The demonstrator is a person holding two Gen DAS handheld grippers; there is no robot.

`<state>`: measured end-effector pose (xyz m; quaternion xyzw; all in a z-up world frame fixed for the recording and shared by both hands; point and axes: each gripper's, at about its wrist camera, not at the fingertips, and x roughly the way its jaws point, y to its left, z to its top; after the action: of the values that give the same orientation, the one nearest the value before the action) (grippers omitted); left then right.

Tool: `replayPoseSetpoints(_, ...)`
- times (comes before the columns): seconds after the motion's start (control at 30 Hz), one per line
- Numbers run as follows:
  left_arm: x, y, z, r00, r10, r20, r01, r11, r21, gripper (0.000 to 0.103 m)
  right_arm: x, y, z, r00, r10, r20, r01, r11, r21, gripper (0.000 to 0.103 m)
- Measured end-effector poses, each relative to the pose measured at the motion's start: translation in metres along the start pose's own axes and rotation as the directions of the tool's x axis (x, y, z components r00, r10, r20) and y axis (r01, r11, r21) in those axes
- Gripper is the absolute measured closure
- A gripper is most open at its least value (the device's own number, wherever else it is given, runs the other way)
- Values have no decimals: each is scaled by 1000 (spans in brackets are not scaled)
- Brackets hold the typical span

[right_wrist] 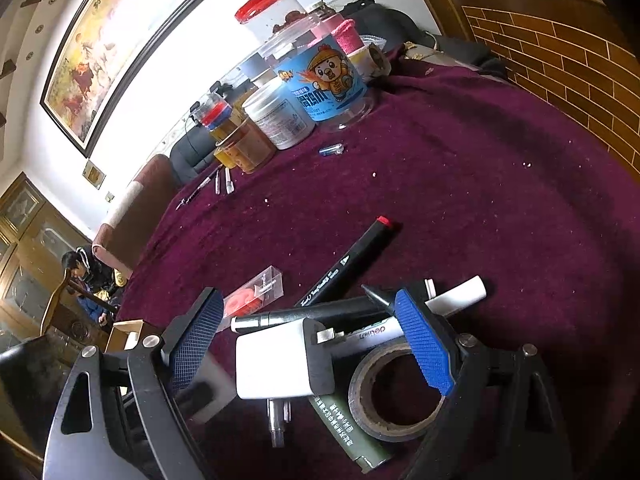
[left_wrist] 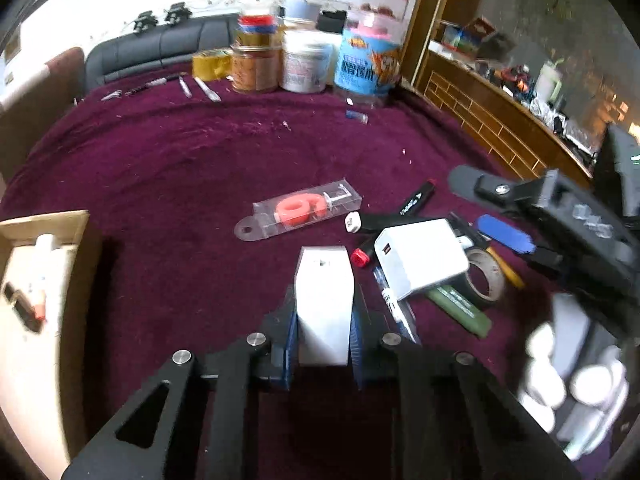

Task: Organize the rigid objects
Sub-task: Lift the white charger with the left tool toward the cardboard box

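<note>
In the left wrist view my left gripper (left_wrist: 324, 320) is shut on a white box (left_wrist: 324, 300), blue pads pressing both of its sides, above the purple cloth (left_wrist: 180, 152). Just right of it lies a pile: a white charger (left_wrist: 420, 256), a tape roll (left_wrist: 486, 276), a green stick (left_wrist: 460, 308) and black markers (left_wrist: 416, 200). My right gripper (right_wrist: 306, 296) hangs open over that pile, its blue pads either side of the charger (right_wrist: 276, 364) and tape roll (right_wrist: 396, 392), touching neither. It also shows as the right gripper (left_wrist: 492, 212) at the left view's right edge.
A clear packet with a pink ring (left_wrist: 300, 210) lies mid-table. An open cardboard box (left_wrist: 44, 240) stands at the left edge. Several jars (left_wrist: 300, 60) line the back, a small blue battery (left_wrist: 356, 116) before them. A gloved hand (left_wrist: 572, 380) holds the right gripper.
</note>
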<state>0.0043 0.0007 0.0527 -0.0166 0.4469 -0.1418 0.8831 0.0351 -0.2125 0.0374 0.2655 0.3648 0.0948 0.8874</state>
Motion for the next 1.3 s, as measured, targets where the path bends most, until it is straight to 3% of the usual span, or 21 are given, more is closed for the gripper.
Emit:
replayPoseSetpoints(0.1,-11,3,-6,999,36,10,-37,999,35,85,1,2,-1,1000,8,-7,-8,1000,-17,14)
replayPoseSetpoints(0.23,-10,14,-15,999,37,-8,-37,999,9,84,3,6,-4,1000,-17,-7,17,999,-49,14)
replayPoseSetpoints(0.33,-9,17,-19,999,48,-16,-48,999,8,73,2,2,-4,1000,-26,-2,26,999,-38,14)
replayPoseSetpoints(0.5,5,11,-17,998,56,-33,-55,998,36,72,1,-1,-3,1000,-22,2,22,999,-29,14)
replayPoseSetpoints(0.57,15,7,-18,997,61,-49,-59,997,40,72,0,-1,-2,1000,-23,3,23,999,-32,14)
replayPoseSetpoints(0.63,20,5,-20,996,69,-58,-67,997,40,82,0,-2,-2,1000,-19,7,20,1000,-25,14)
replayPoseSetpoints(0.7,18,8,-22,997,50,-60,-48,999,24,85,0,-6,0,1000,-2,11,2,1000,-2,14)
replayPoseSetpoints(0.87,-35,25,-23,1000,13,14,-13,1000,-24,85,-2,-17,4,998,61,22,-62,996,63,14)
replayPoseSetpoints(1.03,-99,47,-38,992,-31,122,39,997,-64,85,-2,-13,1,997,78,22,-79,996,46,14)
replayPoseSetpoints(1.3,-153,96,-57,976,-30,215,56,991,-119,85,-8,45,-17,997,-72,-35,63,977,-204,14)
